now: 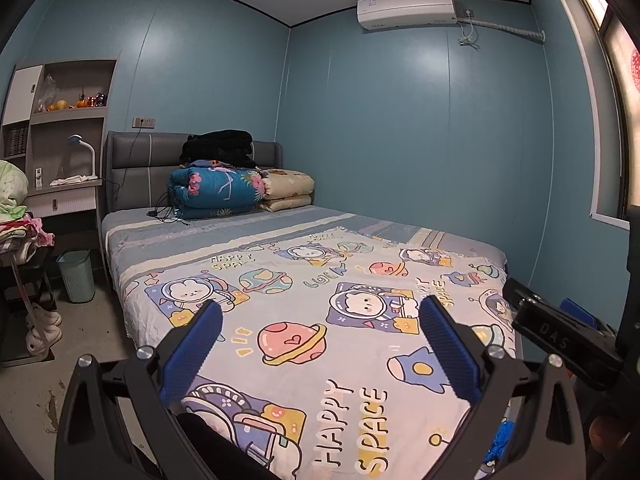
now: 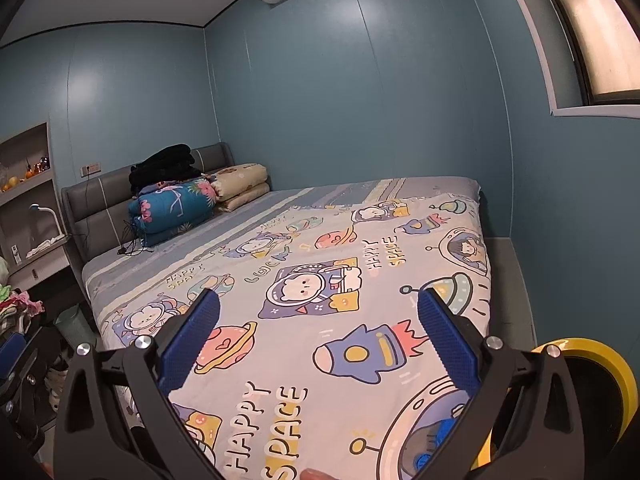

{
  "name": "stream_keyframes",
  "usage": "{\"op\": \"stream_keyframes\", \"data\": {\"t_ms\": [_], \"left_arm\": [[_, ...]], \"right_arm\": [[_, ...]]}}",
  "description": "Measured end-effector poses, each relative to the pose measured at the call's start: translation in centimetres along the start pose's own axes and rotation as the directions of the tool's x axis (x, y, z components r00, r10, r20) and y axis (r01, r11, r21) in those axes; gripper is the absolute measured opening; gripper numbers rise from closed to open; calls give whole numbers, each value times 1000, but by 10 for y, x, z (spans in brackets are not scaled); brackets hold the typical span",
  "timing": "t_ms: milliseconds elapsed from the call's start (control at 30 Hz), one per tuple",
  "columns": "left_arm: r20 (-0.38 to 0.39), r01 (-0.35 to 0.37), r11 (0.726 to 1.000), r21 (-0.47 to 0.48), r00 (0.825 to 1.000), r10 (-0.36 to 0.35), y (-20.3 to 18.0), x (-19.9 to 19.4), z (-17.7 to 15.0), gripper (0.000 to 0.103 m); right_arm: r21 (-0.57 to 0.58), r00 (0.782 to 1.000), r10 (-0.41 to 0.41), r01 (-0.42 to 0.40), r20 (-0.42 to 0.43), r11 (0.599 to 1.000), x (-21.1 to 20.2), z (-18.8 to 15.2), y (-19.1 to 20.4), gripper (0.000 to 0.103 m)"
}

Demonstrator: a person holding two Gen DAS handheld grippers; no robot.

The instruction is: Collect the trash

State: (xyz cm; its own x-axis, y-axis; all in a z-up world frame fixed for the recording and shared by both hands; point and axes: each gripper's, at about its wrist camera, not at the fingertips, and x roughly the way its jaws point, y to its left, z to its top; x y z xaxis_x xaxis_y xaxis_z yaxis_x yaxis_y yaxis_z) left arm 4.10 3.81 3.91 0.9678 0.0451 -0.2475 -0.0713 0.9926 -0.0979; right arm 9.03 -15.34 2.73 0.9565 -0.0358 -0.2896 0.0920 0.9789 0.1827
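My left gripper is open and empty above the foot of a bed with a cartoon space sheet. My right gripper is also open and empty over the same bed. A pale green waste bin stands on the floor to the left of the bed, near the desk; in the right wrist view it is partly hidden by the bed. No loose trash shows on the sheet. The right gripper's body appears at the right edge of the left wrist view.
Folded quilts and black clothes are piled at the headboard with a black cable. A desk with lamp, clothes pile and slippers are at the left. A yellow-rimmed round object sits low right.
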Motion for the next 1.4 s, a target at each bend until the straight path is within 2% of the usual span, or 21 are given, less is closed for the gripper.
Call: {"op": "stream_keyframes", "data": {"t_ms": [1400], "left_arm": [[-52,61,998,-13,997,-62,5,9,-3,95]], "right_arm": [[31,999,-40,41,-29,999,3,-1,-7,95]]}}
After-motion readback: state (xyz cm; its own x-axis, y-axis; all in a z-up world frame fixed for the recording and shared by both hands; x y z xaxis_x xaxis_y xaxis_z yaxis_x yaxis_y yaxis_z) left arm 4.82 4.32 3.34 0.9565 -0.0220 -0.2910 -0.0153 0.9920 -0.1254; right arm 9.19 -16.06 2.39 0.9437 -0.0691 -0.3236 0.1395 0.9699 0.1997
